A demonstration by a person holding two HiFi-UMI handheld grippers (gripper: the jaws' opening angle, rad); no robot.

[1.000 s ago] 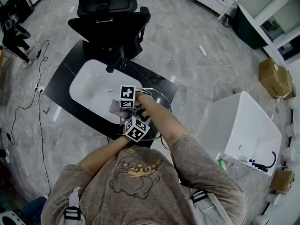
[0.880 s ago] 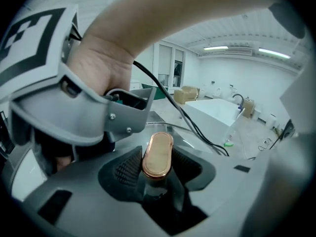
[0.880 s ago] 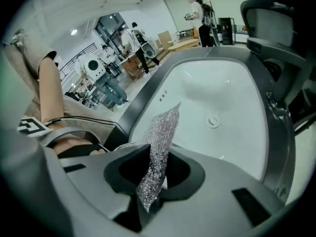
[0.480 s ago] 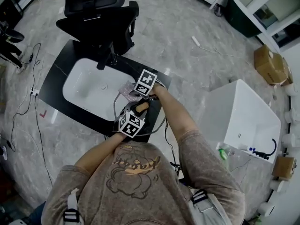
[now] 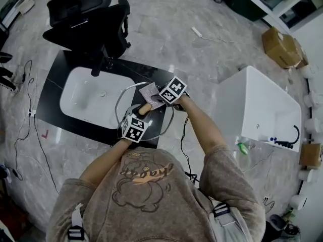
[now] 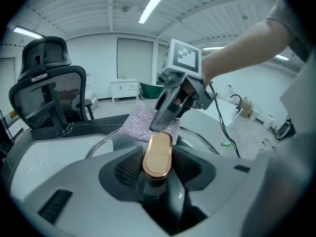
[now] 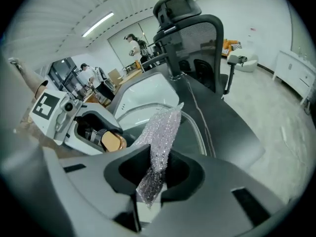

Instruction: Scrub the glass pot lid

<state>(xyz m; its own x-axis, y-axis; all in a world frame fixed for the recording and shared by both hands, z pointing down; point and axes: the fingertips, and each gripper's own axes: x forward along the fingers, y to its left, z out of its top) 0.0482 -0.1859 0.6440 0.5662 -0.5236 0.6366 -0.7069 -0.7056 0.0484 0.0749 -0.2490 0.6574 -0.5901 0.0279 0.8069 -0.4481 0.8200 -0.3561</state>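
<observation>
The glass pot lid (image 5: 164, 119) is held tilted over the right end of the black counter (image 5: 55, 87), its copper knob (image 5: 145, 108) facing me. My left gripper (image 5: 141, 113) is shut on that knob (image 6: 158, 154), and the lid's rim (image 6: 98, 144) curves behind the jaws. My right gripper (image 5: 159, 96) is shut on a silvery scrub cloth (image 5: 151, 93), which lies against the lid's upper edge. In the right gripper view the cloth (image 7: 163, 135) sticks up from the jaws of my right gripper (image 7: 157, 177) over the glass (image 7: 190, 132), with the knob (image 7: 113, 141) at the left.
A white sink basin (image 5: 88, 97) is set in the counter, left of the lid. A black office chair (image 5: 83, 14) stands behind it. A white tub-like unit (image 5: 267, 110) stands to the right, cardboard boxes (image 5: 281, 47) beyond. Cables (image 5: 30, 135) trail on the floor.
Both grippers and the lid have shifted right, from the basin's edge to the counter's right end. The right gripper with the cloth has moved up and right across the lid.
</observation>
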